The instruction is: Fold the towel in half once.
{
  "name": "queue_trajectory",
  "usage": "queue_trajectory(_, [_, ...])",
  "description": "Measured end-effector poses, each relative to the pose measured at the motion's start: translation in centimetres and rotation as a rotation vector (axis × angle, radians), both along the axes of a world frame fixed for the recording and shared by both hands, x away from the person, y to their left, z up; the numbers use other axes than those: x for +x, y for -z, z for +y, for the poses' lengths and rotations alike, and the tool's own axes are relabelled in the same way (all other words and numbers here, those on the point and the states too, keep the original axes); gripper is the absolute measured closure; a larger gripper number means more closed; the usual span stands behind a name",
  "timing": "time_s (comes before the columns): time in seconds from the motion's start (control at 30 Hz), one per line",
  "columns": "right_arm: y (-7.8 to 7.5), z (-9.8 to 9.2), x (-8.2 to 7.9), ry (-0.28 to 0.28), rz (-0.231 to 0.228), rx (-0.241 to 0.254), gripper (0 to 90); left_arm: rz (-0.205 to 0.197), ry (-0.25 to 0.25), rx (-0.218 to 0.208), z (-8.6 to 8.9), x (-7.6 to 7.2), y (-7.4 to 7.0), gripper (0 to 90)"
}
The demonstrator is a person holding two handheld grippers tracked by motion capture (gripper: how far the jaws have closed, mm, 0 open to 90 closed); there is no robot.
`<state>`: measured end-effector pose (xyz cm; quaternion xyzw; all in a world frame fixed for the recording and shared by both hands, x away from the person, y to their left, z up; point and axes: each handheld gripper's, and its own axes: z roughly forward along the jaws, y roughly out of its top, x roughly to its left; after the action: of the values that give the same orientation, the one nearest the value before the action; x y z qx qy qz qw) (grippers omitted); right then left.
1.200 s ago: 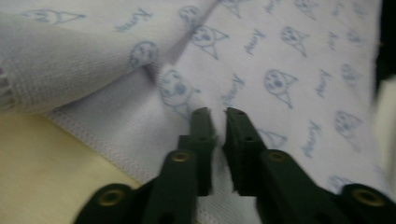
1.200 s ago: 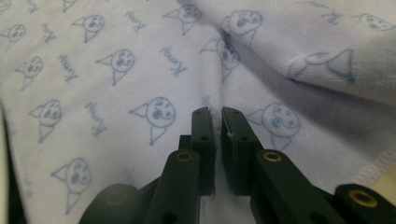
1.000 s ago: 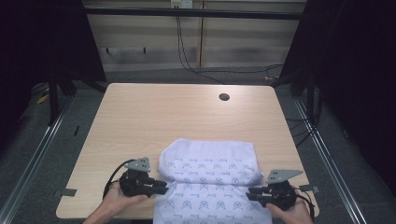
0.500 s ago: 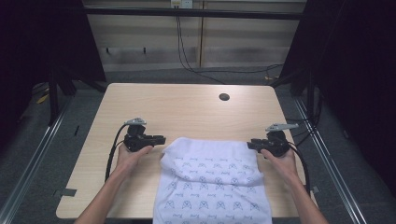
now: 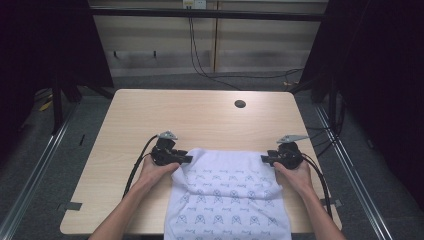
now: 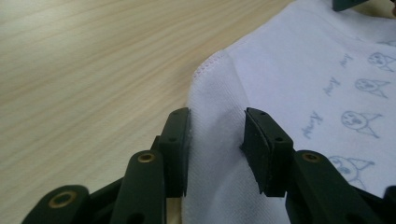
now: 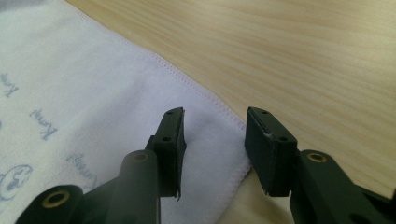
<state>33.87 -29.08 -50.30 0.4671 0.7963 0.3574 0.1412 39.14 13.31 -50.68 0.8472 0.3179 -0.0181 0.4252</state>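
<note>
My left gripper (image 5: pixel 186 159) sits at the far left corner of the white printed cloth (image 5: pixel 230 195), and its jaws have just been opening — in the left gripper view the pads (image 6: pixel 180 140) stand apart with the stitched corner lying slack between them, not pinched. My right gripper (image 5: pixel 264 159) mirrors it at the far right corner: its jaws have just been opening too, and in the right gripper view the hemmed edge (image 7: pixel 205 98) runs loose between the spread pads. I judge I'm letting go here because the cloth is now where I want it, with both corners on the table (image 5: pixel 200 120). The cloth lies flat on the near half of the table, its near end hanging over the near edge. Holding one corner in each gripper kept that far edge taut and straight, which is why my hands sit level with each other. The round hole (image 5: pixel 240 104) farther back is well apart.
</note>
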Motion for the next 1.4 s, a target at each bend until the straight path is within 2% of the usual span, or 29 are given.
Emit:
queue_trajectory(0.1, [0.1, 0.4, -0.4, 0.000, -0.010, 0.002, 62.1, -0.003, 0.019, -0.004, -0.4, -0.3, 0.1, 61.5])
queue_trajectory(0.2, [0.0, 0.7, -0.7, -0.020, 0.002, 0.003, 74.6, -0.007, 0.042, 0.004, -0.8, -0.6, 0.0, 76.2])
queue_trajectory(0.27, [0.1, 0.6, -0.8, -0.027, 0.004, 0.015, 82.3, -0.011, 0.028, -0.019, -0.7, -0.5, -0.2, 84.5])
queue_trajectory(0.33, [0.0, 0.6, -0.8, -0.027, 0.024, 0.036, 85.4, -0.024, -0.006, -0.059, -0.2, -0.3, -0.7, 85.8])
queue_trajectory(0.37, [0.0, 0.5, -0.8, -0.033, 0.017, 0.037, 85.8, -0.027, -0.020, -0.081, 0.3, -0.2, -1.1, 86.1])
queue_trajectory(0.43, [-0.6, 0.1, -0.9, -0.021, 0.008, 0.087, 86.2, -0.050, -0.034, -0.104, 1.1, -0.4, -2.0, 86.3])
queue_trajectory(0.5, [-1.9, -0.6, -1.1, -0.009, -0.031, 0.121, 86.3, -0.071, -0.041, -0.141, 1.9, -0.7, -3.2, 86.3])
queue_trajectory(0.6, [-4.9, -1.6, -1.7, -0.001, -0.117, 0.188, 86.5, -0.131, -0.031, -0.196, 2.7, -1.5, -5.4, 86.3])
queue_trajectory(0.73, [-8.7, -1.8, -2.7, -0.013, -0.219, 0.225, 86.6, -0.220, -0.011, -0.233, 3.0, -2.6, -8.6, 86.3])
queue_trajectory(0.77, [-9.6, -1.8, -2.8, -0.013, -0.241, 0.239, 86.6, -0.232, -0.020, -0.256, 3.2, -2.5, -9.3, 86.3])
queue_trajectory(0.8, [-10.4, -1.9, -2.8, -0.016, -0.261, 0.252, 86.6, -0.239, -0.025, -0.268, 3.3, -2.4, -10.1, 86.3])
queue_trajectory(0.87, [-12.0, -1.9, -2.5, -0.012, -0.294, 0.268, 86.6, -0.290, -0.021, -0.233, 3.1, -2.1, -11.7, 86.3])
queue_trajectory(0.93, [-13.4, -1.9, -1.7, -0.013, -0.324, 0.282, 86.6, -0.329, -0.028, -0.235, 2.9, -1.4, -13.3, 86.3])
queue_trajectory(1.0, [-14.6, -2.2, -0.3, 0.000, -0.352, 0.313, 86.6, -0.355, -0.051, -0.233, 2.7, -0.2, -14.7, 86.3])
queue_trajectory(1.07, [-15.6, -2.2, 1.2, 0.016, -0.365, 0.312, 86.6, -0.367, -0.080, -0.241, 2.5, 1.3, -15.8, 86.3])
queue_trajectory(1.13, [-16.2, -2.0, 2.8, 0.024, -0.363, 0.300, 86.4, -0.356, -0.112, -0.228, 2.0, 3.0, -16.1, 84.9])
queue_trajectory(1.17, [-16.3, -1.9, 3.6, 0.037, -0.358, 0.284, 85.8, -0.349, -0.141, -0.215, 1.8, 3.8, -16.0, 81.4])
queue_trajectory(1.2, [-16.2, -1.9, 4.5, 0.058, -0.349, 0.255, 84.2, -0.348, -0.178, -0.196, 1.7, 4.5, -15.6, 76.9])
queue_trajectory(1.23, [-15.9, -1.8, 5.2, 0.087, -0.335, 0.223, 80.6, -0.332, -0.217, -0.199, 1.8, 5.3, -15.0, 72.7])
queue_trajectory(1.3, [-15.0, -2.1, 6.3, 0.138, -0.310, 0.187, 70.9, -0.295, -0.254, -0.202, 2.2, 6.0, -14.0, 69.3])
queue_trajectory(1.4, [-13.5, -2.6, 6.6, 0.166, -0.271, 0.189, 65.4, -0.261, -0.260, -0.210, 2.9, 6.0, -12.2, 68.0])
